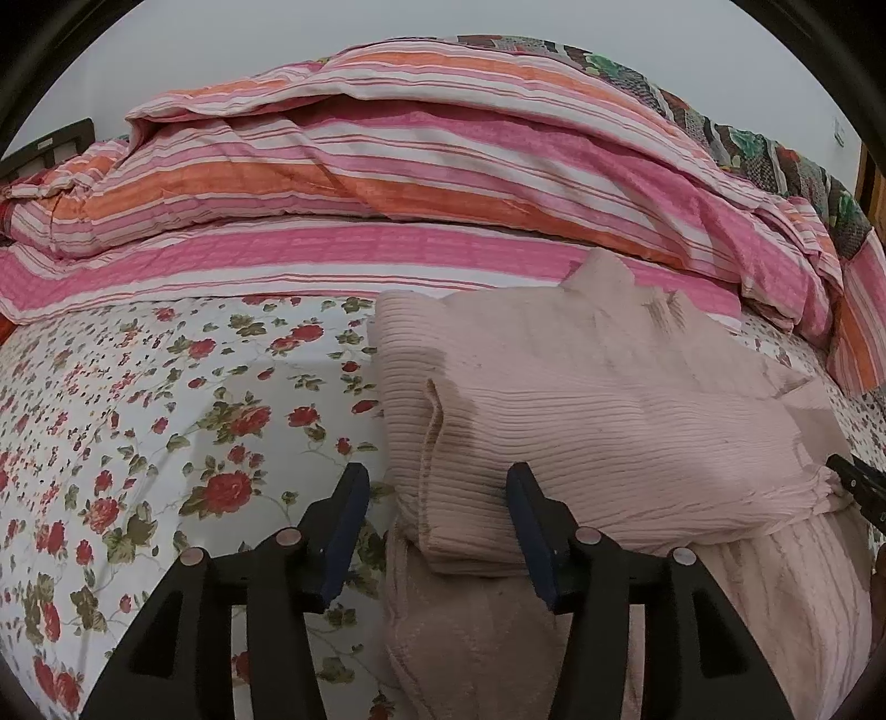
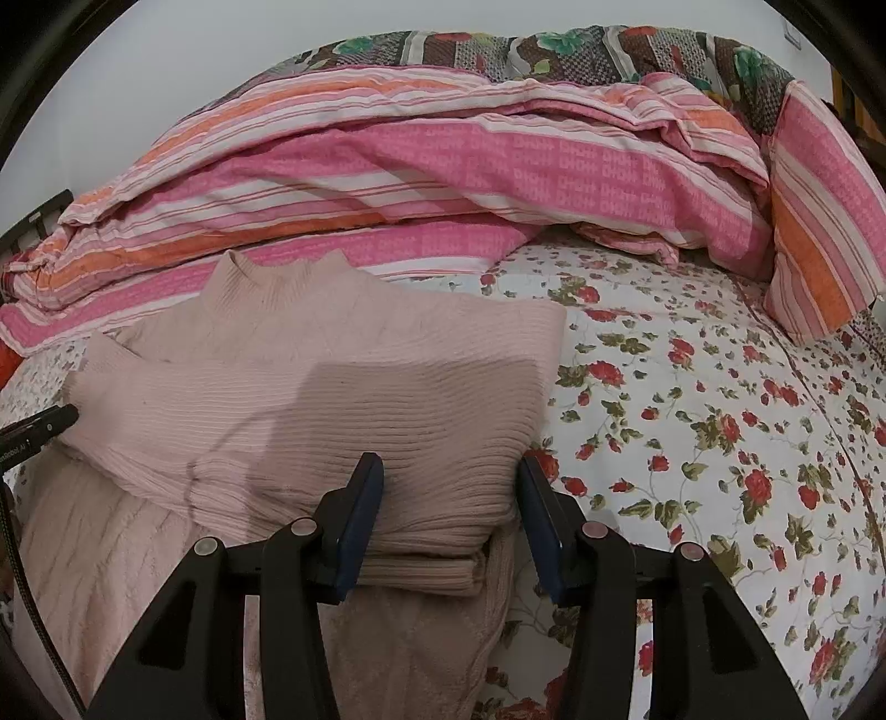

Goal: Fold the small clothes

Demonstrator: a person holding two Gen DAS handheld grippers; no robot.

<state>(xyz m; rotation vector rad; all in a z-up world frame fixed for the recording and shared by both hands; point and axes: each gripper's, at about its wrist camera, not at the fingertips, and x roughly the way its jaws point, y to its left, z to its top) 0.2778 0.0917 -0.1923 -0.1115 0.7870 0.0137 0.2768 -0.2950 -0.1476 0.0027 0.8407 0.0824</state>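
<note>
A pale pink ribbed sweater (image 1: 598, 410) lies on the floral bed sheet (image 1: 166, 399), with both sleeves folded across its body. My left gripper (image 1: 437, 487) is open, its jaws either side of the sweater's left folded edge. In the right wrist view the sweater (image 2: 354, 387) shows its collar at the far end. My right gripper (image 2: 451, 479) is open over the sweater's right folded edge. Neither holds cloth. Each gripper's tip shows at the edge of the other's view: the right one (image 1: 855, 479), the left one (image 2: 52, 421).
A pink, orange and white striped duvet (image 1: 387, 183) is heaped along the far side of the bed, also in the right wrist view (image 2: 443, 166). A dark patterned blanket (image 2: 554, 52) lies behind it. A striped pillow (image 2: 819, 221) sits at the right. Floral sheet (image 2: 720, 421) stretches right of the sweater.
</note>
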